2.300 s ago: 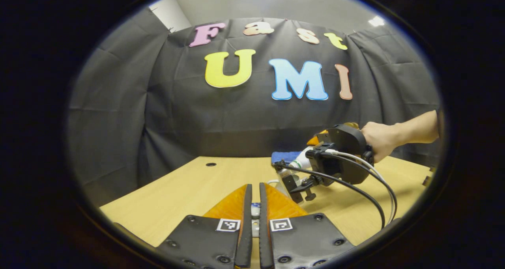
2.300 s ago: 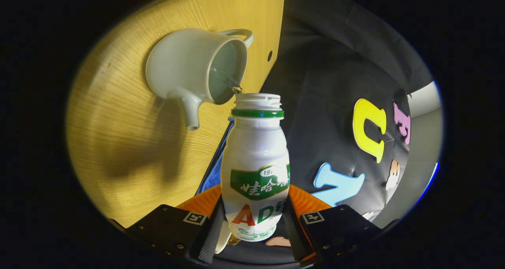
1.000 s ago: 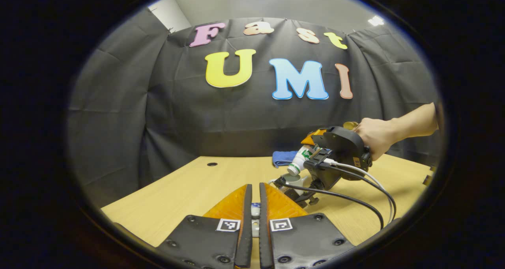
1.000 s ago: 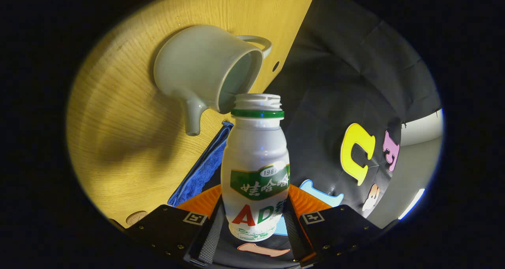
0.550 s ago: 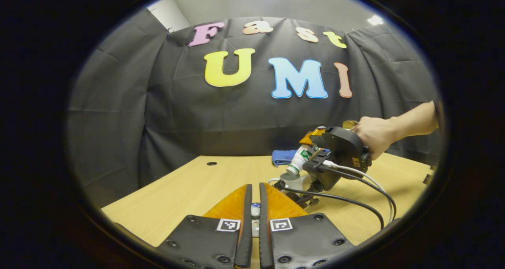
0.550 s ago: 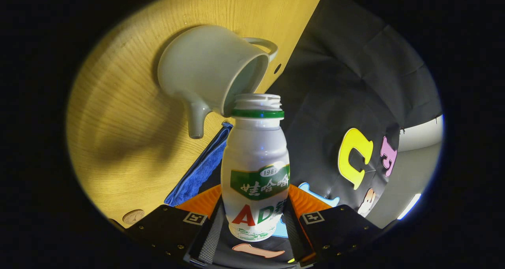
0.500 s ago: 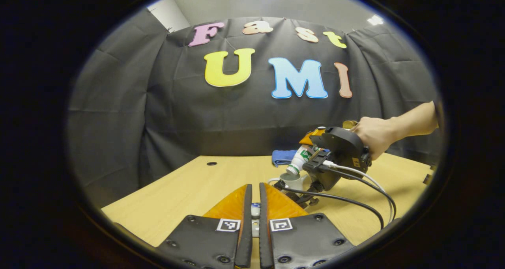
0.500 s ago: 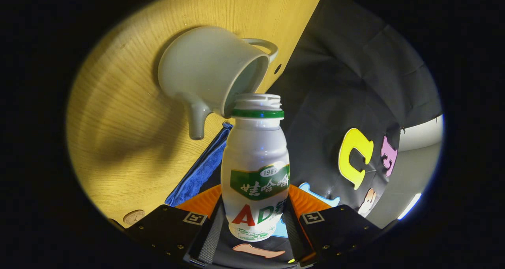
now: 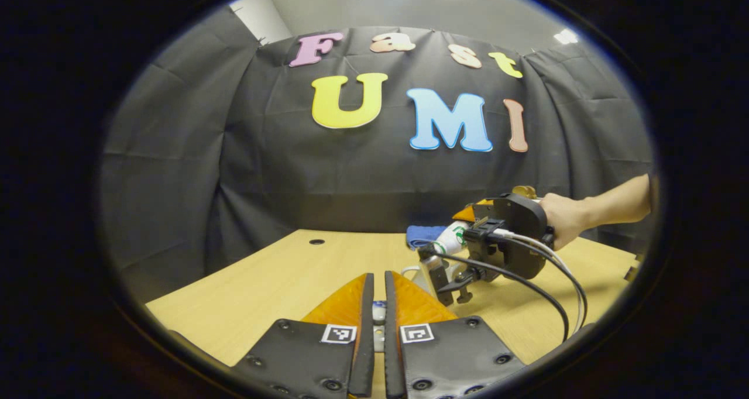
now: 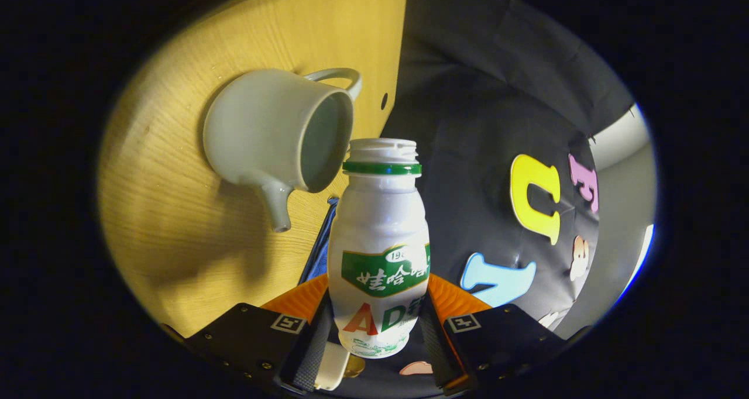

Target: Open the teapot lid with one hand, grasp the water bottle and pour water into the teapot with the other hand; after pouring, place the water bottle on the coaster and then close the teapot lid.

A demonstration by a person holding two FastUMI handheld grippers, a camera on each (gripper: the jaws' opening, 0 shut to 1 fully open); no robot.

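Two views: bottle tipped back toward the teapot mouth, no stream visible

Right tool (image 10: 377, 329) is clenched on the water bottle (image 10: 379, 253), both fingers pressing its lower body. Bottle is uncapped and lies roughly horizontal, neck aimed at the booth wall, with its mouth just beside the open rim of the teapot (image 10: 275, 136). Half a second ago the rim overlapped the bottle neck and the blue cloth (image 10: 319, 253) plus a round coaster showed along the desk (image 10: 175, 212) edge. Now the pot sits a bit farther off and to the left, its opening faces the camera more squarely, and the cloth is down to a sliver. That framing is close to the one 2.3 s ago, when a thin stream ran from the bottle mouth into the pot. I see no stream now

In the left gripper view the right tool (image 9: 445, 257) sits lower over the desk (image 9: 281, 282) than a moment ago, with the hand (image 9: 562, 220) behind it and the bottle (image 9: 452, 239) hanging over the pot, which is mostly hidden by cables

Left tool (image 9: 374, 305) is clenched on the teapot lid (image 9: 378, 311); a small pale piece shows between the fingers, held above the desk and well apart from the pot. No change there

My read: either a last tip to drain the bottle or the end of the pour. Bottle to coaster and lid back on are both not yet done
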